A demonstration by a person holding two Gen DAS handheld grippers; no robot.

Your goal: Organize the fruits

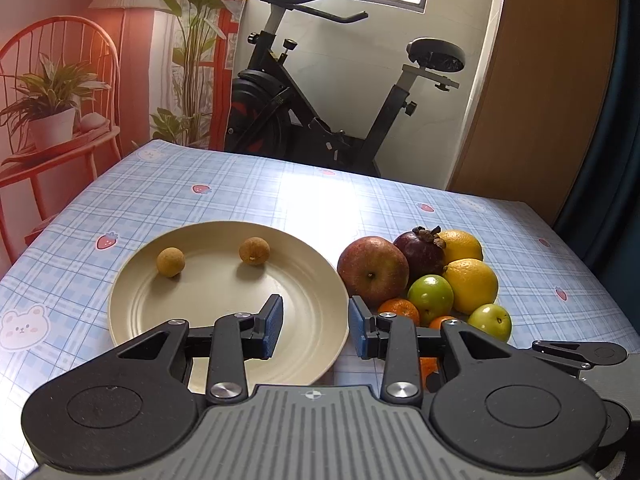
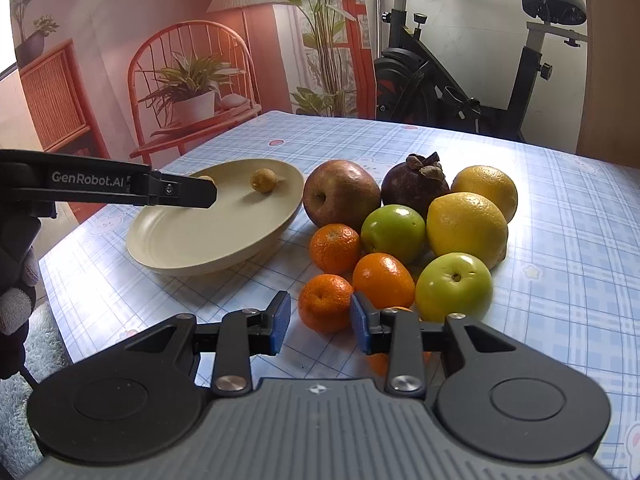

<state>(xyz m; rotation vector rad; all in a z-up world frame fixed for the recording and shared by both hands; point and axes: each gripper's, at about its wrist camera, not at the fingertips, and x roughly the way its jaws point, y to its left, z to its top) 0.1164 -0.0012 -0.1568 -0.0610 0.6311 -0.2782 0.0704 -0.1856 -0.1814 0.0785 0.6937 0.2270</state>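
A: Pads of the right hand-held gripper stand apart, nothing between them, just short of the nearest mandarin.

B: Then straddle its widest part and close gently (round fruit squirts out).

A: Left hand-held gripper is likewise empty and parted, tilted down over the near rim of the plate, where two longans lie. The fruit pile sits beside it on the worktop.
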